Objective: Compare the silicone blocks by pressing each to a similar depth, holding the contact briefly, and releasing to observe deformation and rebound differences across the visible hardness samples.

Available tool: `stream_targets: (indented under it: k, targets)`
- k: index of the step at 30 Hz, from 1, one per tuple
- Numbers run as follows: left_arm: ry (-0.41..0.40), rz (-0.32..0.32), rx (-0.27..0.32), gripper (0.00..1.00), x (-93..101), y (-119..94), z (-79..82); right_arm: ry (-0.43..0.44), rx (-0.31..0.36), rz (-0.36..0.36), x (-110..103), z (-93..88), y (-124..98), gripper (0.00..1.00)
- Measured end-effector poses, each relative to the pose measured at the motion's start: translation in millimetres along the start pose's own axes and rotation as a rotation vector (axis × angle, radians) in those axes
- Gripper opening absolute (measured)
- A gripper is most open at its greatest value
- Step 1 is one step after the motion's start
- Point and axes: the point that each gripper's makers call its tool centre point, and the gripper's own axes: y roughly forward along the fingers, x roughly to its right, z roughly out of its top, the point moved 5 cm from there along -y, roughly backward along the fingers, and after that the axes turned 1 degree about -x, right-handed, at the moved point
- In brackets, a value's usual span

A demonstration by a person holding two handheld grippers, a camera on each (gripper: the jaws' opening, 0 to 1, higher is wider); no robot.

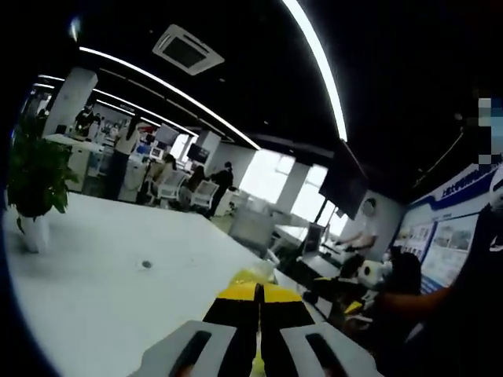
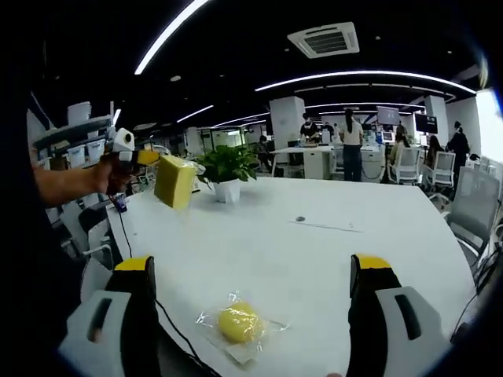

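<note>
Open-plan office, dark ceiling w/ strip lights; long white table [image 2: 330, 259] in the foreground, potted plant [image 2: 226, 169] near its far end, people at desks beyond.

Right gripper view: your right gripper [image 2: 251, 314] stood spread wide above the table, nothing between the jaws. Just ahead of them, near the table's near edge, lay a yellow rounded sample [image 2: 238, 323] on a clear plastic wrap [image 2: 236, 345]. Up at left, your left gripper [image 2: 153, 159] held a yellow block [image 2: 174, 181] in the air, well apart from the table; that block hung tilted.

Left gripper view: the left gripper's jaws looked drawn close together w/ a strip of yellow at the tips, prob. the same block seen edge-on.

Handling (judgement): both samples looked light and soft, likely to give under a jaw and spring back at diff. rates. The wrap under the rounded one may slide on the smooth table, so you would want to press straight down on its crown. Take the block across its flat faces, mid-body, not at a corner.
</note>
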Motion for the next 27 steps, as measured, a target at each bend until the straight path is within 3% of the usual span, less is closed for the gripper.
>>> stream_targets:
  k: [11,27]
  targets:
    - [0.009,-0.042,0.022,0.0,26.5,3.2,12.0,-0.03,0.05,0.105,-15.8,33.8,17.3,0.97]
    - [-0.007,-0.151,0.036,0.0,66.6,9.8,20.2,-0.07,0.108,0.281,-44.5,77.7,40.7,0.96]
